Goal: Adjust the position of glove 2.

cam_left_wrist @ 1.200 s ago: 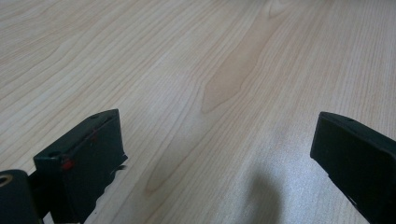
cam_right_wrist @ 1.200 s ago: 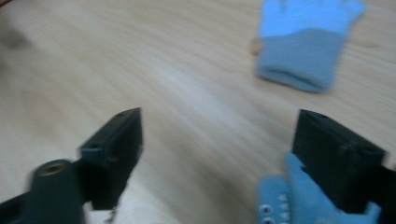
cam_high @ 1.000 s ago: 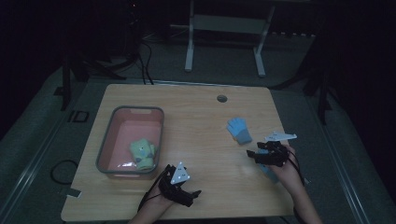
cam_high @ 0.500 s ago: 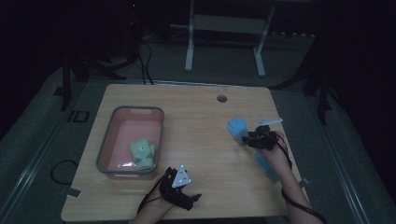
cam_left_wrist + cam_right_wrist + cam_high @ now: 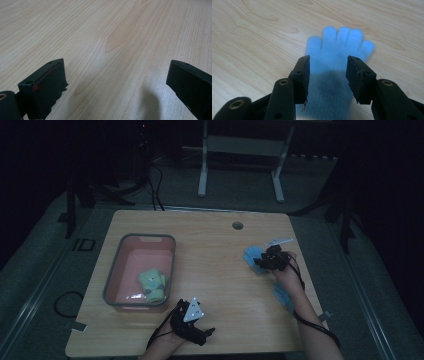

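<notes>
Blue glove (image 5: pixel 337 62) is laid flat on the tabletop (image 5: pixel 215 255), framed by the half-closed jaws of the right tool (image 5: pixel 328 75), which have just been closing without pinching it. The left tool (image 5: pixel 117 82) is held wide open over bare wood.

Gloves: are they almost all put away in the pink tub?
Partly. One green glove already lies in the pink tub. The right gripper is over a blue glove flat on the table; its jaws have just been closing, either side of the cuff, not clearly pinching. The left gripper rests open over bare wood. Left to do: grab the blue glove and carry it to the tub.
</notes>
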A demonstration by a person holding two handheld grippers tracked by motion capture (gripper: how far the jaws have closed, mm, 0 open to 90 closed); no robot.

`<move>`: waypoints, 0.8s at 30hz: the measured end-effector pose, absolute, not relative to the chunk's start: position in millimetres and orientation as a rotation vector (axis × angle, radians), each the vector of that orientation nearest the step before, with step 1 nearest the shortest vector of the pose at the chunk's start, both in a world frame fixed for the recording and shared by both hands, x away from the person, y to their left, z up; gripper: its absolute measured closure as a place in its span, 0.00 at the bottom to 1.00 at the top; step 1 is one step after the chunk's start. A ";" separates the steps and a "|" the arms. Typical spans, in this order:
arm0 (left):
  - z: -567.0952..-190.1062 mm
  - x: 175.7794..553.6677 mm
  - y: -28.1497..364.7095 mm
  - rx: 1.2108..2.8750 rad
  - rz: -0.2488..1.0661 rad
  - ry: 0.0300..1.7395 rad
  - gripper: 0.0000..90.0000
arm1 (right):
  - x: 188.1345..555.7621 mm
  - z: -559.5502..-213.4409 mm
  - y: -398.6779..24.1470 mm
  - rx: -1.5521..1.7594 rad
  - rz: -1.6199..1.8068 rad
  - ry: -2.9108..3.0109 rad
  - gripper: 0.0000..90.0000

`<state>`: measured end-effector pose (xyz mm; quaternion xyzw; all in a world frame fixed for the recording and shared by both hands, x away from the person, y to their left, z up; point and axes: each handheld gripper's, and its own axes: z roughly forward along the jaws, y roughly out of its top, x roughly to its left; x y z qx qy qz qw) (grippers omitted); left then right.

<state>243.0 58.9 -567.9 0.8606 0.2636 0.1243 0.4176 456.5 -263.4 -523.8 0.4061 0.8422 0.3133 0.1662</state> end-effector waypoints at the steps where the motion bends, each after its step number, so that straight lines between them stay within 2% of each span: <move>1: -568.0 243.0 58.7 2.161 0.311 0.662 0.03 | 459.8 -527.7 -261.8 1.149 0.864 2.407 0.60; 11: -568.6 243.9 59.6 2.157 0.314 0.658 0.03 | 463.4 -541.2 -259.0 1.140 0.806 2.442 0.66; 17: -568.9 243.6 59.1 2.162 0.314 0.657 0.03 | 458.9 -540.9 -252.1 1.148 0.796 2.443 0.90; 24: -568.9 244.0 59.2 2.160 0.311 0.662 0.03 | 450.7 -529.2 -243.2 1.191 0.791 2.437 0.96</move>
